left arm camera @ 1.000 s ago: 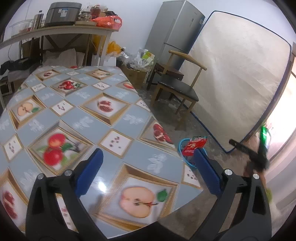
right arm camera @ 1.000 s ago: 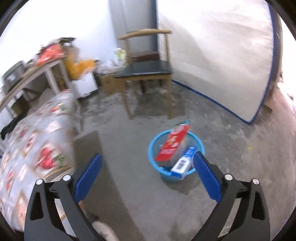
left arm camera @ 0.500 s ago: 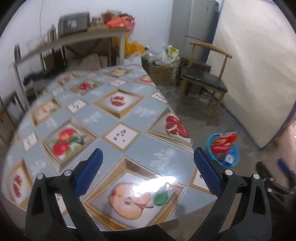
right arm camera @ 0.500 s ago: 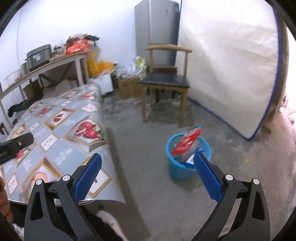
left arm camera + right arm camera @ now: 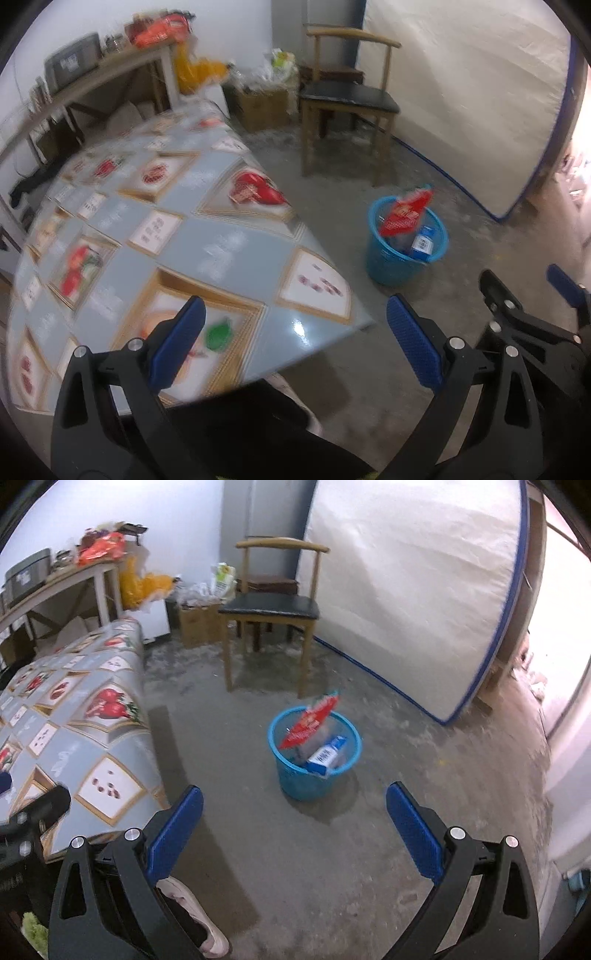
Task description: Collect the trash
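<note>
A big white mattress (image 5: pixel 413 602) leans up against the wall. Its blue edge touches the gray floor (image 5: pixel 424 775). In front of it the floor is bare and open all the way to the bucket.

The table (image 5: pixel 229 251) has a cloth with fruit pictures on it. Its near corner sticks out over the floor. A wide strip of floor lies between that corner and the bucket.

A wooden chair (image 5: pixel 273 609) with a black seat stands behind the bucket, a little way off.

The blue bucket (image 5: pixel 314 775) sits on the floor by itself, well apart from the table. The trash is inside it: a red wrapper (image 5: pixel 312 723) pokes up over the rim, and a blue and white box (image 5: pixel 327 755) leans beside it.

The left gripper (image 5: pixel 295 339) hangs over the table's near corner. Its blue fingers (image 5: pixel 177 343) are spread wide with nothing between them.

The right gripper (image 5: pixel 295 827) is held above the floor and points down at the bucket. Its fingers (image 5: pixel 413 830) are spread wide too, and hold nothing.

A light-colored shoe (image 5: pixel 199 915) shows low down, under the right gripper.
</note>
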